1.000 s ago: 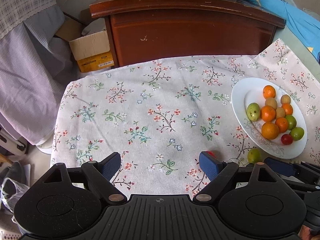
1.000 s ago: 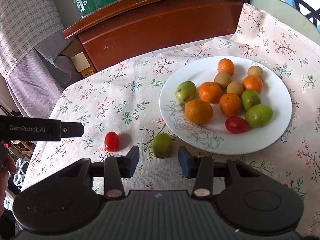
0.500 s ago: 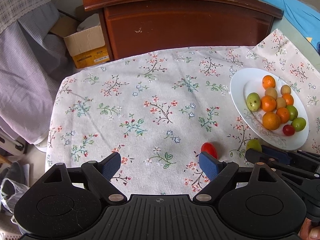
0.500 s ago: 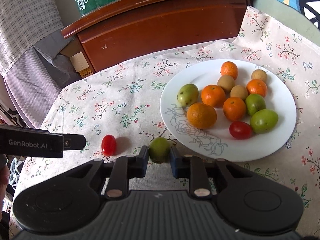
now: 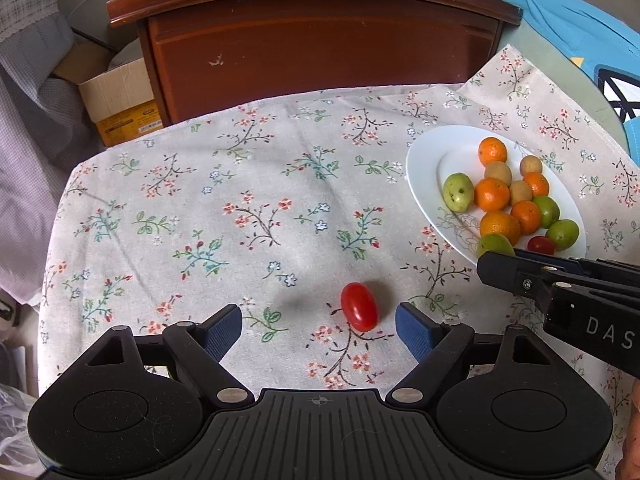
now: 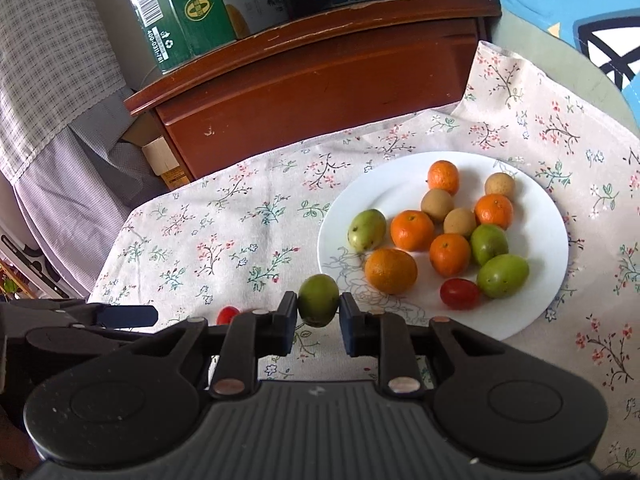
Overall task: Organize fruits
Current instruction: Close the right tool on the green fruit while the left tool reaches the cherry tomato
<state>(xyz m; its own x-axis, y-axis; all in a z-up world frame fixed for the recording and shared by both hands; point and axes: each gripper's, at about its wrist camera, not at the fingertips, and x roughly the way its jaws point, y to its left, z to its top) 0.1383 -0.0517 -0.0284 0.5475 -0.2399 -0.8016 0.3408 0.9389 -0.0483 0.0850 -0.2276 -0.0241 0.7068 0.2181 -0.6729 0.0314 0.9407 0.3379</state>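
My right gripper (image 6: 318,312) is shut on a green fruit (image 6: 318,300) and holds it above the cloth, just left of the white plate (image 6: 532,312). The plate holds several oranges, green fruits, brown fruits and a cherry tomato (image 6: 460,293). My left gripper (image 5: 319,330) is open, its blue pads on either side of a loose red cherry tomato (image 5: 359,312) that lies on the cloth nearer the right pad. The plate (image 5: 420,168) and the held green fruit (image 5: 494,245) also show in the left wrist view, with the right gripper (image 5: 496,270) beside them.
A floral tablecloth (image 5: 240,208) covers the table. A brown wooden cabinet (image 5: 320,44) stands behind its far edge, with a green box (image 6: 176,12) on top. A cardboard box (image 5: 116,100) and hanging fabric (image 6: 52,52) are at the left.
My right gripper closed on the green fruit and lifted it off the cloth toward the plate. My left gripper moved forward and to the right, bringing the red tomato between its open fingers.
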